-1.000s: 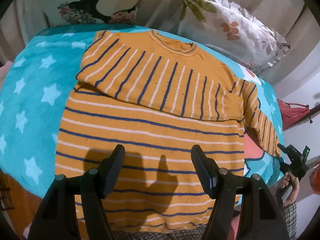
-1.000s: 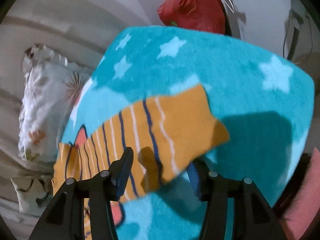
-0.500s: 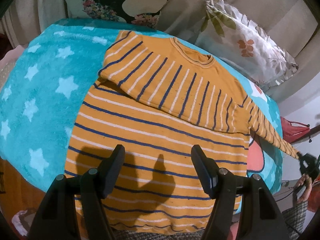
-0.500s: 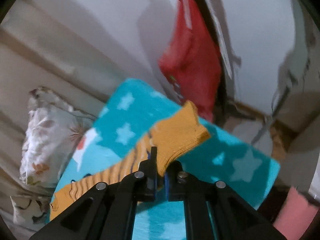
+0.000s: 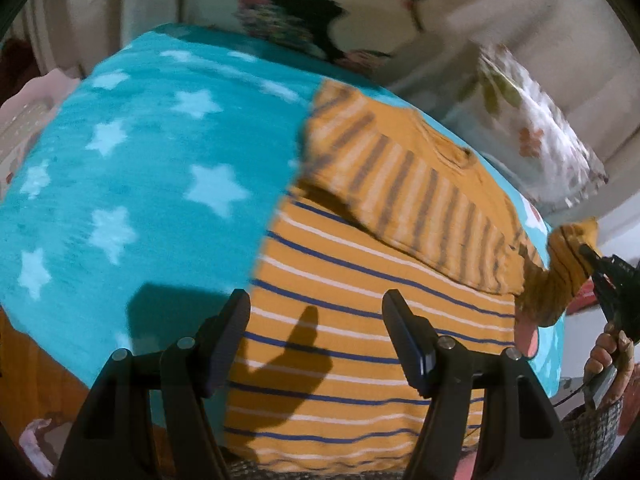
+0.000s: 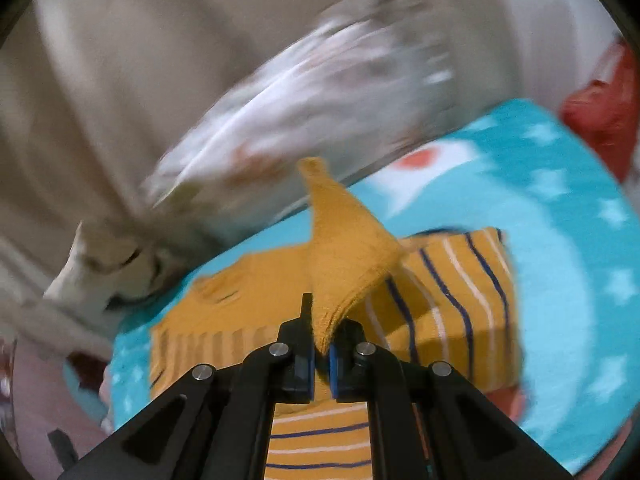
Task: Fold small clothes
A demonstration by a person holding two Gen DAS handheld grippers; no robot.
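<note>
An orange sweater (image 5: 360,312) with blue and white stripes lies flat on a teal star blanket (image 5: 140,184), one sleeve folded across its chest. My left gripper (image 5: 316,336) hovers open over the sweater's lower left edge, holding nothing. In the right wrist view my right gripper (image 6: 320,354) is shut on the cuff of the other sleeve (image 6: 344,256), lifted above the sweater body (image 6: 452,292). From the left wrist camera that gripper (image 5: 588,254) appears at the right edge, the sleeve (image 5: 560,276) raised and bent back toward the sweater.
A floral pillow (image 5: 532,128) and a printed cushion (image 5: 296,20) lean against the wall behind the blanket. A red bag (image 6: 604,108) hangs off the blanket's far corner. A person's hand (image 5: 608,356) holds the right gripper's handle. The blanket's front edge drops off at left (image 5: 36,344).
My right gripper shut on the sleeve cuff, lifted it and carried it inward over the sweater. My left gripper slid left, so the sweater now sits right of centre in its view.
</note>
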